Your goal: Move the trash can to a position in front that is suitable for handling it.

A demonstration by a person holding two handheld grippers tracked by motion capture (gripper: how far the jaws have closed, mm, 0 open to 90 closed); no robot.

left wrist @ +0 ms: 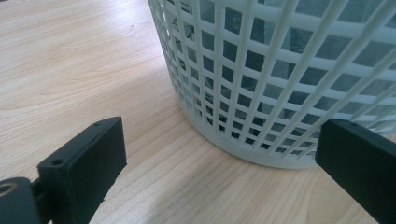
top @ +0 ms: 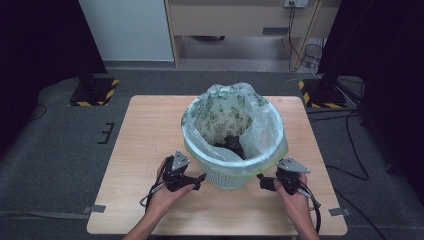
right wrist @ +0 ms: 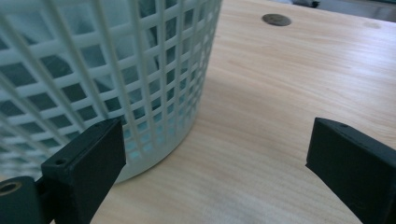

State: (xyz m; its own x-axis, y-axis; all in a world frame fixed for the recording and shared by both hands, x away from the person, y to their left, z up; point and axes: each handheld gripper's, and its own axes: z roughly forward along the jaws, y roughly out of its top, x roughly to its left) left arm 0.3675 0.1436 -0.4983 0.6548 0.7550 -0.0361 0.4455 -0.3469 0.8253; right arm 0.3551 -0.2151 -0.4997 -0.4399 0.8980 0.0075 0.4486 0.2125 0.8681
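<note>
Both grippers sit low at the near side of a white lattice wastebasket [top: 227,172], one on each flank. Seen from the high view, the left gripper [top: 200,177] is held in the person's left hand [top: 165,192] with its tips close to the basket's lower left wall, and the right gripper [top: 261,179] is held in the right hand [top: 295,197] with its tips close to the lower right wall. In the left gripper view the two black jaws stand spread wide, the basket's grid wall [left wrist: 261,79] rising between and beyond them; whether either jaw touches it I cannot tell. In the right gripper view the jaws are likewise spread wide, the basket wall [right wrist: 116,70] just behind the left-hand jaw and bare wood ahead of the other.

The wastebasket stands upright near the middle of the light wooden bench [top: 145,135]. A clear plastic liner bag [top: 225,117] with a green printed pattern is folded over its rim, and something dark [top: 232,144] lies at the bottom of the bag. A small dark round spot [right wrist: 276,19] marks the bench top in the right gripper view.
</note>
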